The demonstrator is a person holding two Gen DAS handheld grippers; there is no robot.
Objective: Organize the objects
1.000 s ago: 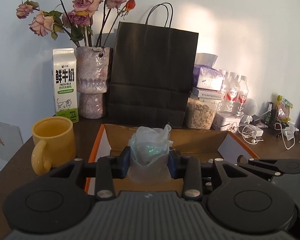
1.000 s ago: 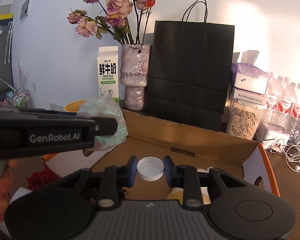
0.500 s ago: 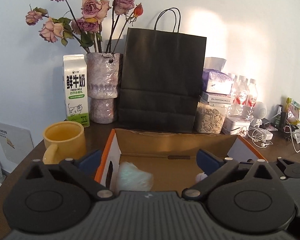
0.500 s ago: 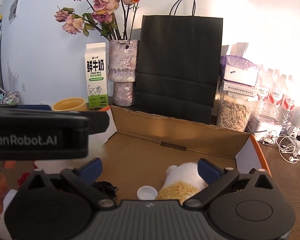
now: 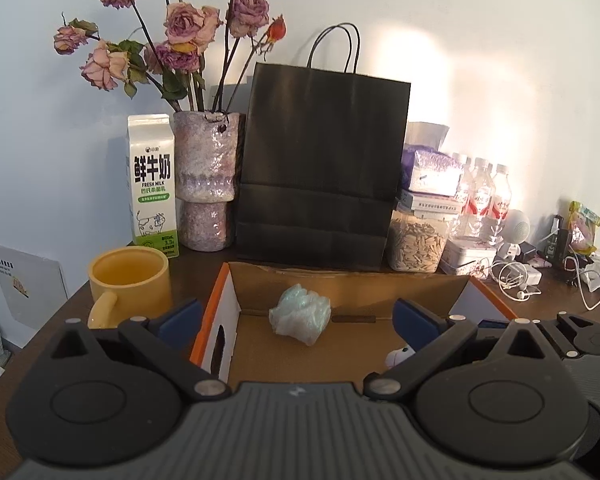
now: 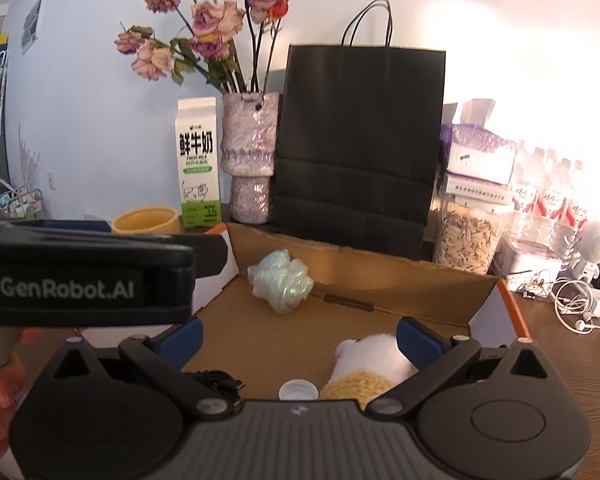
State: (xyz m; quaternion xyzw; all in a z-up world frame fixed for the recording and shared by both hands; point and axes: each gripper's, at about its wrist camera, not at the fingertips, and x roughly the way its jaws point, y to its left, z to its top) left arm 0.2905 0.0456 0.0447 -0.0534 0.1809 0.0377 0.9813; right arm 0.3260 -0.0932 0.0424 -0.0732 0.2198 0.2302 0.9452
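Observation:
An open cardboard box (image 5: 352,284) (image 6: 380,268) lies on the dark desk in front of both grippers. A crumpled clear plastic bag (image 5: 301,313) (image 6: 281,279) lies inside it near the back wall. A white bottle cap (image 6: 299,390), a white and yellow plush toy (image 6: 370,364) and a black cable (image 6: 220,382) lie at the box's near side. My left gripper (image 5: 298,318) is open and empty above the box. My right gripper (image 6: 300,338) is open and empty over the cap and toy. The left gripper's body (image 6: 80,272) shows at the right wrist view's left.
A yellow mug (image 5: 130,284), a milk carton (image 5: 152,180), a vase of dried roses (image 5: 206,176) and a black paper bag (image 5: 320,168) stand behind the box. A seed jar (image 5: 418,240), water bottles (image 5: 486,196) and cables (image 5: 520,280) crowd the right.
Both grippers opened. The left let go of the plastic bag and the right let go of the white cap; both now lie in the box. Both grippers have drawn back and up.

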